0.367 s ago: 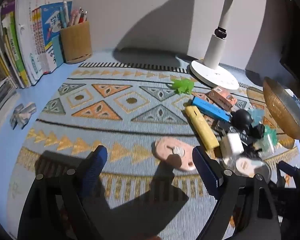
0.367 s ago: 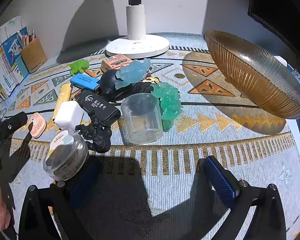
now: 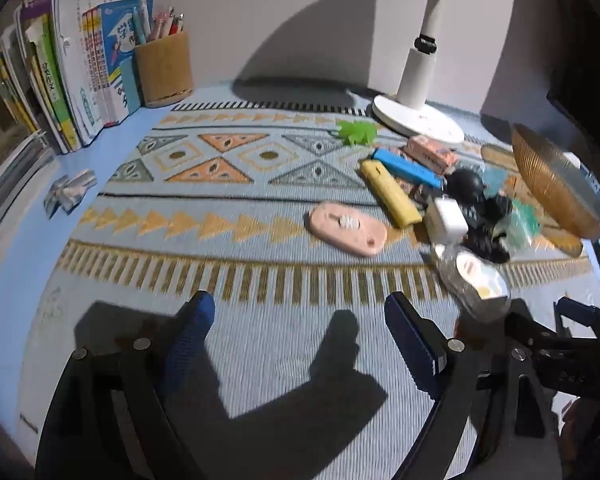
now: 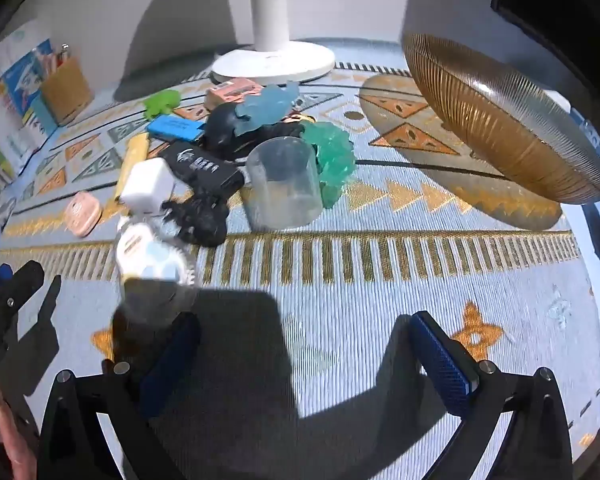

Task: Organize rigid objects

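Two grippers hover above a patterned mat [image 3: 260, 344], both with jaws spread wide and nothing between the blue pads. In the left wrist view the left gripper [image 3: 300, 336] sits at 6 o'clock; the right gripper [image 4: 303, 356] occupies the same place in its own view.

Surroundings, left to right in the left wrist view: one row of books [image 3: 72, 72] at 10 o'clock, one wooden pen cup [image 3: 164, 68] just beside it, one crumpled foil wrapper [image 3: 70, 192] at 9 o'clock, one white lamp base [image 3: 417, 124] at 1 o'clock, and one ribbed amber bowl [image 3: 555, 184] at 3 o'clock, tilted on edge.

The rigid objects lie clustered at 2 to 3 o'clock, many touching or overlapping. Each occurs once: pink oval case [image 3: 347, 230], apart from the heap on its left; green leaf-shaped piece [image 3: 357, 132]; yellow bar [image 3: 389, 194]; blue bar [image 3: 405, 166]; pink box [image 3: 429, 152]; white cube charger [image 3: 445, 220].

In the right wrist view the heap spans 10 to 12 o'clock. A black card reader [image 4: 202, 166] lies beside the charger. A clear plastic cup [image 4: 284, 182] stands upright, touching a teal crystal-like piece [image 4: 331, 156]. A pale blue piece [image 4: 266, 106] rests on a black rounded object [image 4: 222, 128]. A round clear container [image 4: 148, 264], blurred, sits nearest the right gripper's left finger, partly in shadow. A black lumpy figure [image 4: 202, 216] lies between container and cup.
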### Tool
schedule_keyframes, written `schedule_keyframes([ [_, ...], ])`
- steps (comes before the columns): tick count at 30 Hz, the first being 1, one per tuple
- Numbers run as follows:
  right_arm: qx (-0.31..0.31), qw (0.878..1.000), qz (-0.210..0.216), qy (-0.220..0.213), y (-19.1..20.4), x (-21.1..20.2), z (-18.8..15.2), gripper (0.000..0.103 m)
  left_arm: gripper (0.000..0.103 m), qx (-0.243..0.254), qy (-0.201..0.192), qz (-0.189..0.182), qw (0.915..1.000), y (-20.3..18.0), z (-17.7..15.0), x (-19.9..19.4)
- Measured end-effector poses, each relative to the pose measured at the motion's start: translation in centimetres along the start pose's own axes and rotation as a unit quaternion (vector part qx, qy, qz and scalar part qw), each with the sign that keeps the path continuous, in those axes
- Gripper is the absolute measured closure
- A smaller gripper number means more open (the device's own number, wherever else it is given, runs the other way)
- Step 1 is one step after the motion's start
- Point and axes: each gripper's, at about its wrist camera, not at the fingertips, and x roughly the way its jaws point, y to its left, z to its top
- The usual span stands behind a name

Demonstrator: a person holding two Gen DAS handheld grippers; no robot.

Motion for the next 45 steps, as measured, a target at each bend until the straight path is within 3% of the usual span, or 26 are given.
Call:
schedule_keyframes([
  [4,0.004,1.000,0.013,0.003,-0.1,-1.7,-2.2,0.000,0.017,-0.002,-0.007,0.005,1.0000,-0.3,-0.8,-1.8],
  [7,0.022,0.998,0.030,-0.058,-0.3,-5.2,-4.1,0.000,0.017,0.003,-0.023,0.013,0.9996,-0.9,-0.9,-4.3],
  [11,0.025,0.990,-0.016,-0.137,0.3,-10.0,-4.8,0.000,0.017,0.012,-0.052,0.031,0.9981,-2.1,-1.3,-8.5],
  [13,0.044,0.987,-0.008,-0.157,-0.1,-11.8,-4.5,0.000,0.017,0.017,-0.067,0.034,0.9970,-2.4,-1.5,-10.0],
  [16,0.055,0.986,0.008,-0.158,0.0,-12.9,-4.6,0.000,0.017,0.032,-0.089,0.040,0.9947,-3.0,-1.6,-12.0],
  [22,0.034,0.984,-0.017,-0.174,0.7,-14.0,-5.7,0.000,0.017,0.035,-0.105,0.044,0.9929,-3.6,-2.2,-13.5],
  [45,0.039,0.988,-0.038,-0.147,0.5,-12.4,-6.1,0.000,0.017,0.014,-0.078,0.008,0.9968,-3.9,-2.6,-10.8],
])
